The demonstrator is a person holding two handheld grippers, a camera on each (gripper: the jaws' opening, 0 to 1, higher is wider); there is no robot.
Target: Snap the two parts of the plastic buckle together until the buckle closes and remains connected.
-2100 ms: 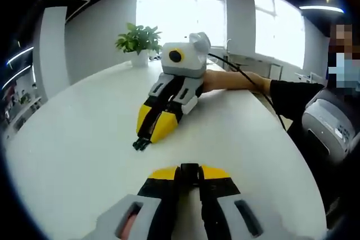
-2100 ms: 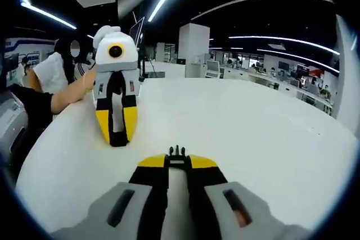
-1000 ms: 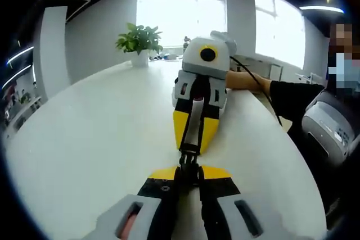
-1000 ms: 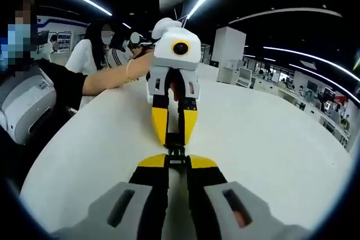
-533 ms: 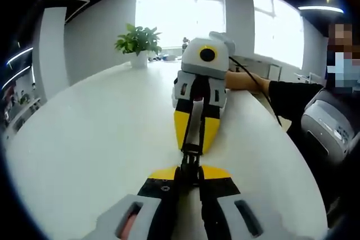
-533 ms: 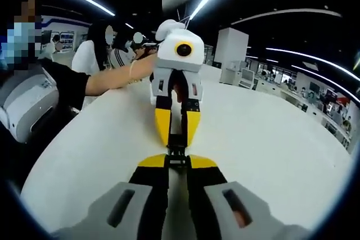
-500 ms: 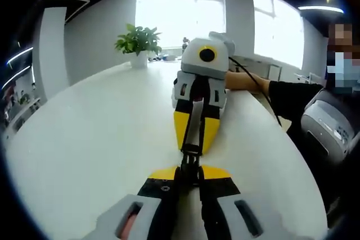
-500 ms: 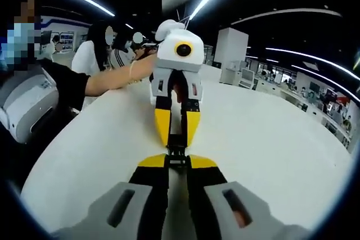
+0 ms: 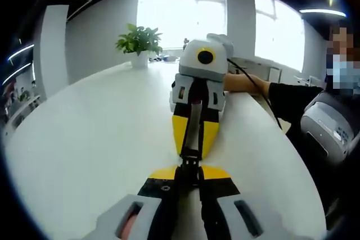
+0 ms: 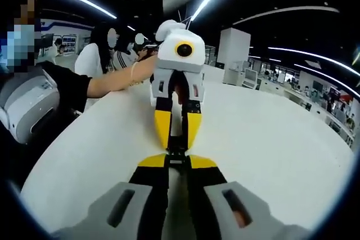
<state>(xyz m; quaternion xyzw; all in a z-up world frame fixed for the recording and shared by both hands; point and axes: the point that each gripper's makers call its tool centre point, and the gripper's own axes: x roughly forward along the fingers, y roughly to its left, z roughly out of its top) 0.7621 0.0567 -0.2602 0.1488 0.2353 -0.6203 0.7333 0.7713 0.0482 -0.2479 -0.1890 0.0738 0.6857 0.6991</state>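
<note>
Two hand-held grippers meet nose to nose above the white surface (image 9: 84,139): in the left gripper view the left hand-held gripper (image 9: 189,171) is clenched on one end of the black plastic buckle (image 9: 189,161), and the right hand-held gripper (image 9: 193,151) facing it is clenched on the other end. In the right gripper view the right hand-held gripper (image 10: 178,160) rises from the bottom, the buckle (image 10: 177,154) sits between its tips and those of the left hand-held gripper (image 10: 177,149) opposite, the two halves touching in line, though whether they are latched cannot be told. A potted plant (image 9: 139,42) stands at the far edge of the surface, and a person's forearm (image 10: 112,82) reaches in behind the left hand-held gripper.
</note>
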